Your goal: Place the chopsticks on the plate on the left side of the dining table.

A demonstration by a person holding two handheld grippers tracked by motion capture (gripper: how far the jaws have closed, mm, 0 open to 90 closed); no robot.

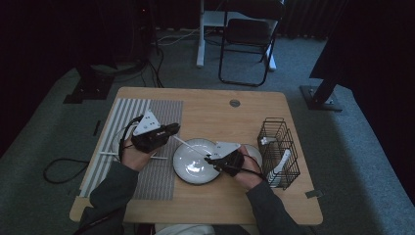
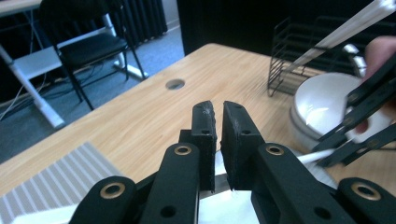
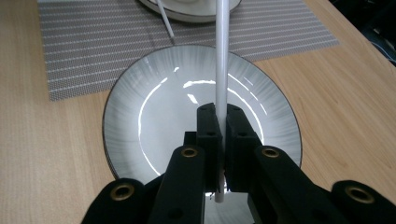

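Gripping a thin white stick (image 1: 188, 147), the right tool (image 1: 211, 159) hung over a grey-rimmed plate (image 1: 183, 166) at the middle of the wooden worktop (image 1: 220, 117) in the high view, the stick slanting up and left across the plate's rim toward the left tool (image 1: 173, 131). That left tool sat above a striped placemat (image 1: 161, 110), beside a white dish (image 1: 117, 142) partly hidden under the hand, with another white stick (image 1: 108, 153) lying across the dish's near edge. A black wire basket (image 1: 279, 129) stood at the worktop's right side with a white utensil (image 1: 282, 160) leaning inside it and a small white piece (image 1: 266, 141) near its back; a white bowl (image 1: 254, 152) rested between basket and plate, just behind the right hand.

Seen from the left tool (image 2: 218, 112), its jaws stood nearly together, with something pale low between them; what it was could not be told. Farther off, the white bowl (image 2: 322, 105) sat empty beside the wire basket (image 2: 299, 51), and the right tool (image 2: 336, 144) held its stick (image 2: 345, 28) in front of them.

Seen from the right tool (image 3: 223, 123), both jaws were clamped on the white stick (image 3: 221, 56), which ran straight ahead over the plate (image 3: 126, 121). The plate was bare and glossy. Beyond it lay the placemat (image 3: 93, 42), carrying the white dish (image 3: 187, 16) at its far edge and a second stick (image 3: 166, 21) resting on that dish's rim.
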